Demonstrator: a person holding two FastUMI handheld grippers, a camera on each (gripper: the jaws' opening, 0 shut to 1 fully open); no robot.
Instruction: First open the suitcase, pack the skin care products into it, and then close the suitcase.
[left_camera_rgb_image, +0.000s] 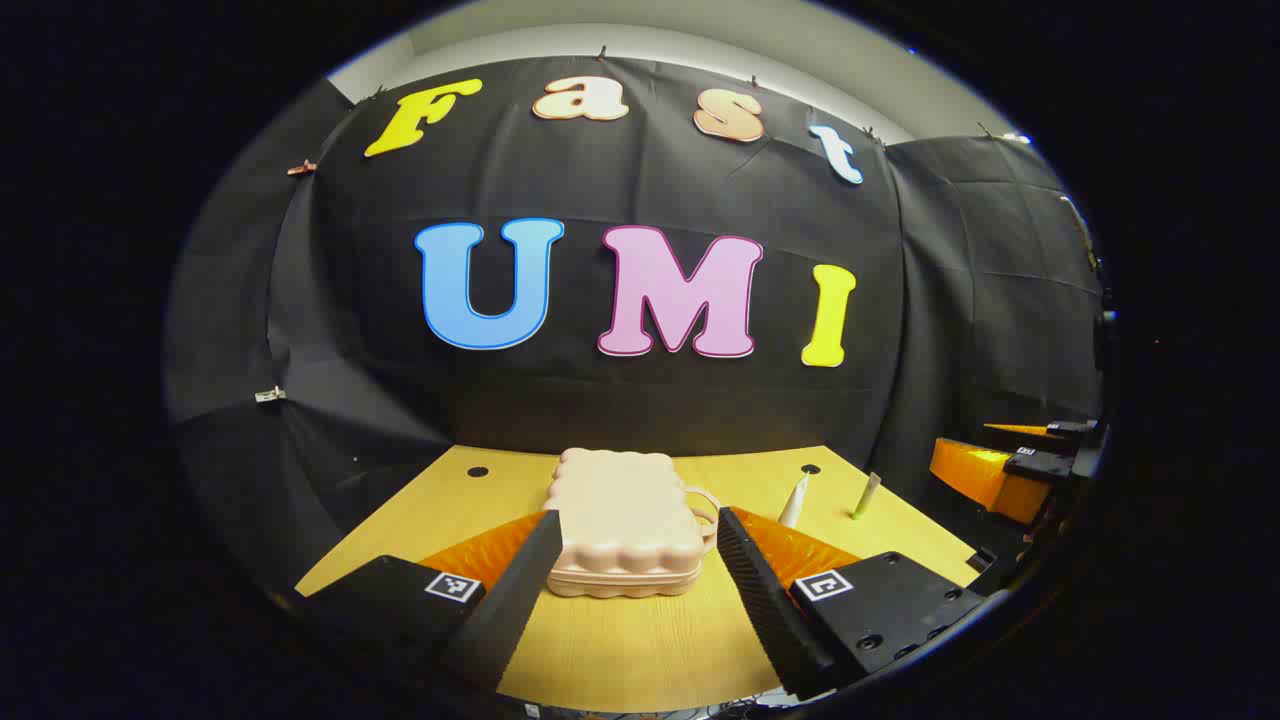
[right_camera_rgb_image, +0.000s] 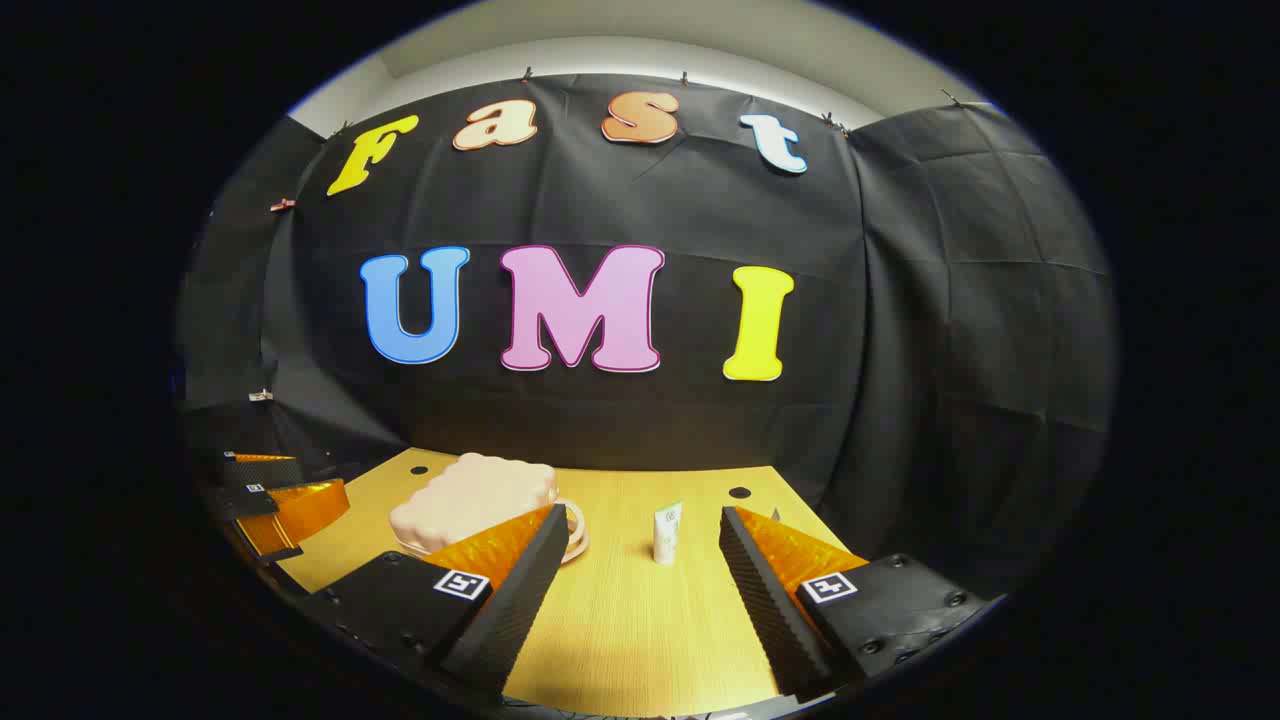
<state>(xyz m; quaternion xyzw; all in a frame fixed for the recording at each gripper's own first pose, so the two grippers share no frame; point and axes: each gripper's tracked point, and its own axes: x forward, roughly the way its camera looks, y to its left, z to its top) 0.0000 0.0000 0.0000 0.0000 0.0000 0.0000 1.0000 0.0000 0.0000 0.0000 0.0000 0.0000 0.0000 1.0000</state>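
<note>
the suitcase (left_camera_rgb_image: 625, 525) lies flat and closed on the bench (left_camera_rgb_image: 640, 640), straight ahead of the left gripper (left_camera_rgb_image: 632, 545), whose jaws stand wide apart and hold nothing. seen from that gripper, the case's long axis runs away from it toward the back wall, and the handle (left_camera_rgb_image: 703, 510) sticks out on the case's right side. the seam between lid and base faces the gripper along the near edge. judged from this, the left gripper is the nearer one and the better placed to start the opening.

to the right of the case, two slim tubes (left_camera_rgb_image: 793, 500) stand apart from it, near the back of the bench. in the right gripper view one tube (right_camera_rgb_image: 667, 533) stands upright between the spread jaws of the right gripper (right_camera_rgb_image: 635, 550), well ahead of them and untouched. that gripper is open and empty too. from it the suitcase (right_camera_rgb_image: 470, 500) lies off to the left.

the bench is a smooth, pale wooden top with small dark holes near its rear edge. black cloth (left_camera_rgb_image: 640, 400) closes the booth behind and at both sides.
</note>
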